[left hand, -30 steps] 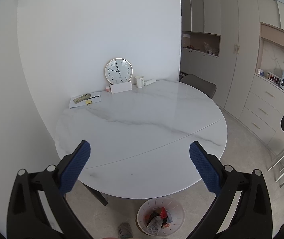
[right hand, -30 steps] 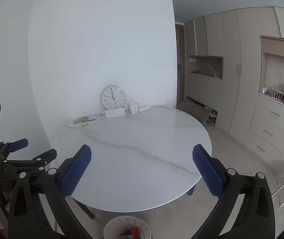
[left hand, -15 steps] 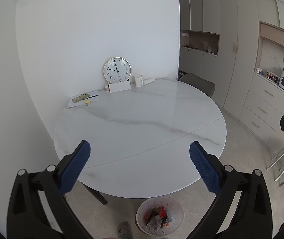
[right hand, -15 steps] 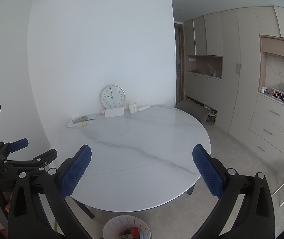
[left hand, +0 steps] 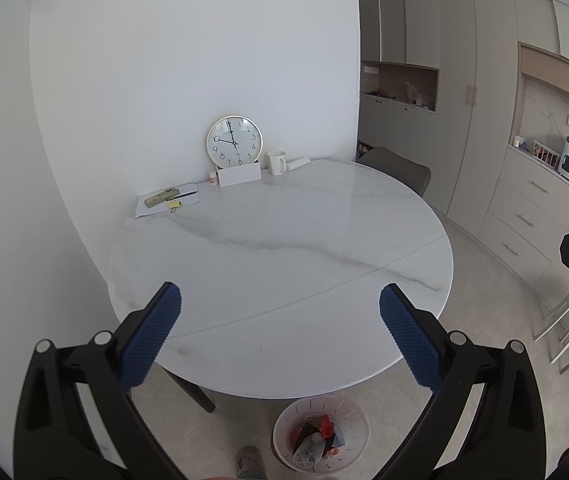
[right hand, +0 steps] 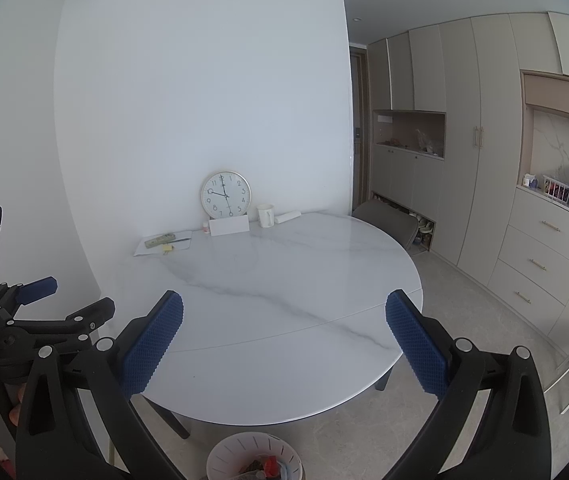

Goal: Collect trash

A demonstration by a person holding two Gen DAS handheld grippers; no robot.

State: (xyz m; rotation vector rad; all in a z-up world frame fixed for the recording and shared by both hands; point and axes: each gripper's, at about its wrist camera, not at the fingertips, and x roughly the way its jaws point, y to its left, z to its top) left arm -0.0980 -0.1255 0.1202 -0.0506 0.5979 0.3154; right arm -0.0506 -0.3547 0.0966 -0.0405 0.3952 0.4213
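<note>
Hanging wide apart and empty, the left gripper (left hand: 280, 320) and right gripper (right hand: 284, 326) were held over the table (left hand: 284, 240); trash lay in the bin (left hand: 320, 412), so collecting seemed finished.

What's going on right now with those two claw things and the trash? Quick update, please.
Left gripper open, empty. Right gripper open, empty. Trash in white bin on floor by table. Nothing blocking.
</note>
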